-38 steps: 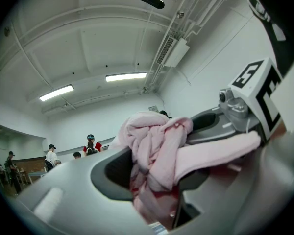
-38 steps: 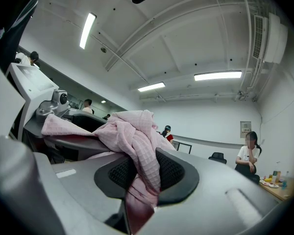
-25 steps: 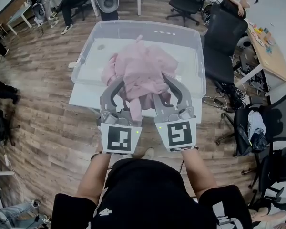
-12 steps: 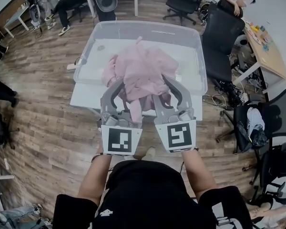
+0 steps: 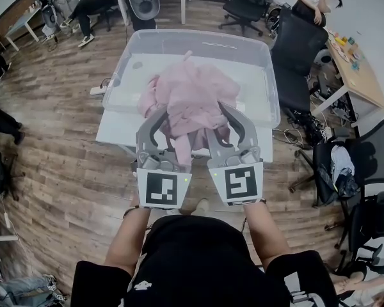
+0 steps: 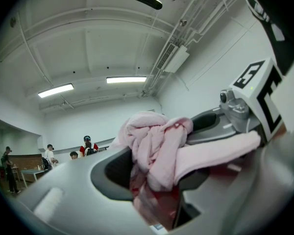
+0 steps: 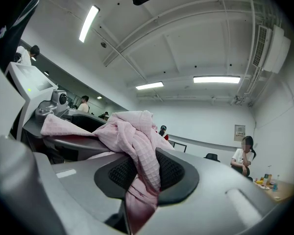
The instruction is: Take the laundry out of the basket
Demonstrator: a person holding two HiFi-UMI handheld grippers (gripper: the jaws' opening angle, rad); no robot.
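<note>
Left claw [image 5: 160,121]: closed partway on a thick bunch of the pink garment [image 5: 191,98]. In the left gripper view the cloth is wadded between the pads and spills out over the top.

Right claw [image 5: 230,119]: closed further, on a thinner fold of the same garment. In the right gripper view a single band of cloth runs down between the pads.

Laundry: one pink piece, held up by both claws side by side. It sits over the near half of the clear basket [image 5: 198,37], and a tail hangs down between the claws toward the person.

Basket: on the white counter [image 5: 112,130]. I see nothing else inside it.

Stage, as I judge it: the garment is lifted but not yet carried clear of the basket.

Risk 1: the hanging tail or a lower fold could snag the near rim as the piece comes across. That would drag the light basket along the counter. The head view does not show whether the cloth clears the rim.

Risk 2: the right claw's hold is slim. A tug from a snag, or the two claws drifting apart, could pull that fold out and leave the load swinging from the left claw.

Risk 3: a release too early would drop the garment on the floor [image 5: 64,165] between the counter and the person.
</note>
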